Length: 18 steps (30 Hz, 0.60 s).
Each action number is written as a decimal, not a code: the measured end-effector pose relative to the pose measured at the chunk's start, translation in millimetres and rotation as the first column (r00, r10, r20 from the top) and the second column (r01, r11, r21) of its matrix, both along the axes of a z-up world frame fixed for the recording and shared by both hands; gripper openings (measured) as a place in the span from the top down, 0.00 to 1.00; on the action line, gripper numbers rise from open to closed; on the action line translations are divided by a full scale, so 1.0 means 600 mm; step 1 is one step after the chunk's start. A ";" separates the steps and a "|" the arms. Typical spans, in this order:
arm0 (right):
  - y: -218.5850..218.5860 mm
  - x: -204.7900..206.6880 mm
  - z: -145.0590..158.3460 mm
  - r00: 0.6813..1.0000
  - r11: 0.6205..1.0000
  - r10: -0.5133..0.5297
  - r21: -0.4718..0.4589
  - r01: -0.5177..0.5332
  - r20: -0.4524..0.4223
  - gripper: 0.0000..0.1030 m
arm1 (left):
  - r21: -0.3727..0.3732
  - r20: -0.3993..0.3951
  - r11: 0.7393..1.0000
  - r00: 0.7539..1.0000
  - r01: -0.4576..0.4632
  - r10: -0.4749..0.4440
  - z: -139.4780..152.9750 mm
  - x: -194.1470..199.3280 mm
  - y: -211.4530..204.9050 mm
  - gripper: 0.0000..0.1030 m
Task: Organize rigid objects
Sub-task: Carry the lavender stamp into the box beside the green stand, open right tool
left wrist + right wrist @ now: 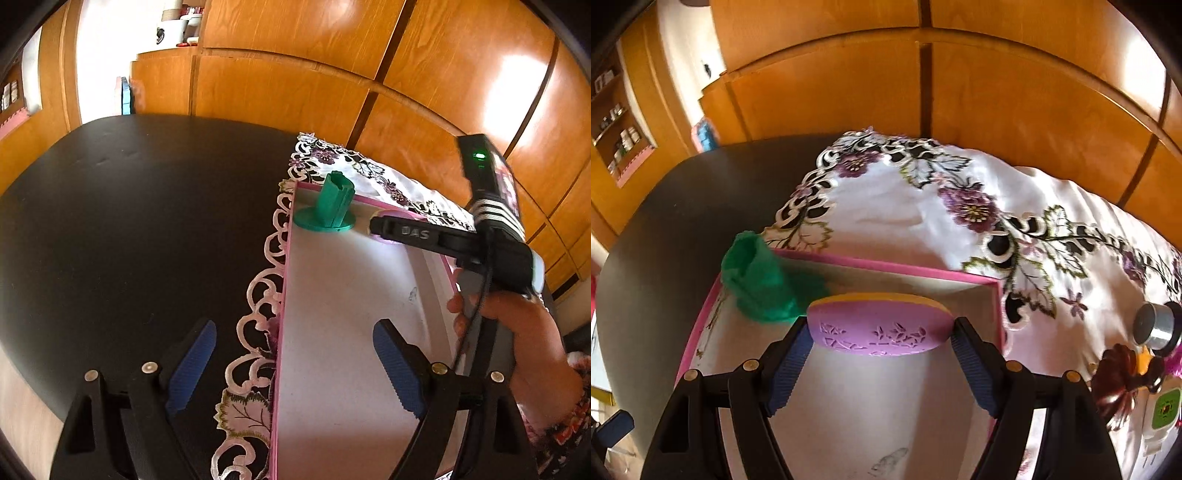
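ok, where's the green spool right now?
The green spool stands upright in the pink box's far left corner, beside the purple disc held in the right gripper.

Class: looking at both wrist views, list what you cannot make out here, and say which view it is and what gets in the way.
- Green stand: blurred in the right wrist view; its detail is lost.
- Purple disc: left wrist view, mostly hidden behind a finger of the right gripper.
- Pink box: near end cut off by the bottom edge in both views.
- Items at the right edge: right wrist view, crowded and cut off; cannot be identified.
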State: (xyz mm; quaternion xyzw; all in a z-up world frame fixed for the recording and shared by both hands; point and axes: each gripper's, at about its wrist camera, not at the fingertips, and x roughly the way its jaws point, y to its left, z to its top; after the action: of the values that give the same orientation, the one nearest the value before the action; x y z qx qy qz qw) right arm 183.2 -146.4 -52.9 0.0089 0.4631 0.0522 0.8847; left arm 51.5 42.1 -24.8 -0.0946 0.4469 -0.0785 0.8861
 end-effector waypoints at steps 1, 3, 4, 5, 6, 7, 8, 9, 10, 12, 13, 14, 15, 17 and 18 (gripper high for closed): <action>-0.005 -0.008 0.006 1.000 1.000 0.001 0.026 -0.001 0.016 0.24 | -0.003 0.000 1.000 1.000 -0.001 0.001 -0.001 0.000 -0.001 0.15; -0.017 -0.026 0.019 0.999 0.998 -0.002 0.064 -0.001 0.042 0.24 | -0.011 -0.007 1.000 1.000 -0.001 0.001 -0.002 0.002 -0.004 0.15; -0.025 -0.041 0.026 0.998 0.997 -0.006 0.083 0.001 0.057 0.24 | -0.016 -0.007 1.000 1.000 0.001 -0.001 -0.002 0.002 -0.007 0.15; -0.030 -0.050 0.031 0.998 0.996 -0.005 0.092 -0.001 0.063 0.24 | -0.019 -0.004 1.000 1.000 0.003 -0.003 -0.003 0.001 -0.010 0.15; -0.035 -0.060 0.035 0.998 0.995 -0.004 0.102 -0.003 0.067 0.24 | -0.018 -0.005 1.000 1.000 0.006 -0.006 -0.003 0.001 -0.013 0.15; -0.042 -0.076 0.039 0.997 0.994 -0.003 0.114 -0.005 0.071 0.24 | -0.018 -0.005 1.000 1.000 0.008 -0.008 -0.003 0.000 -0.016 0.15; -0.046 -0.086 0.043 0.997 0.993 -0.003 0.120 -0.006 0.075 0.24 | -0.020 -0.005 1.000 1.000 0.010 -0.010 -0.003 -0.001 -0.020 0.15; -0.049 -0.096 0.047 0.997 0.992 -0.003 0.127 -0.008 0.081 0.24 | -0.021 -0.006 1.000 1.000 0.012 -0.013 -0.004 -0.002 -0.023 0.15; -0.056 -0.112 0.053 0.996 0.991 -0.004 0.134 -0.009 0.093 0.24 | -0.022 -0.008 1.000 1.000 0.015 -0.016 -0.004 -0.002 -0.027 0.15; -0.065 -0.136 0.061 0.994 0.990 -0.008 0.140 -0.006 0.105 0.24 | -0.024 -0.007 0.999 1.000 0.023 -0.023 -0.004 -0.005 -0.034 0.15; -0.069 -0.147 0.064 0.994 0.990 -0.011 0.139 -0.005 0.111 0.24 | -0.023 -0.006 0.999 1.000 0.029 -0.030 -0.003 -0.007 -0.039 0.15; -0.072 -0.153 0.066 0.993 0.991 -0.011 0.137 -0.004 0.115 0.24 | -0.021 -0.005 0.999 0.999 0.035 -0.036 -0.003 -0.008 -0.043 0.15; -0.076 -0.162 0.068 0.993 0.991 -0.015 0.131 -0.001 0.118 0.24 | -0.018 -0.005 0.999 0.999 0.044 -0.044 -0.002 -0.010 -0.049 0.15; -0.083 -0.176 0.070 0.992 0.993 -0.025 0.119 0.010 0.124 0.24 | -0.014 0.000 0.998 0.998 0.057 -0.057 -0.001 -0.014 -0.059 0.15; -0.088 -0.184 0.072 0.991 0.993 -0.029 0.118 0.014 0.127 0.24 | -0.013 0.000 0.998 0.998 0.065 -0.065 0.000 -0.016 -0.062 0.15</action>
State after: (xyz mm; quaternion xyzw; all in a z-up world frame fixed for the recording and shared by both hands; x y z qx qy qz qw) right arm 72.8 -199.0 -9.6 0.0624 0.4011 0.0704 0.9112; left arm 41.7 4.7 -24.9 -0.0856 0.4496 -0.1100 0.8823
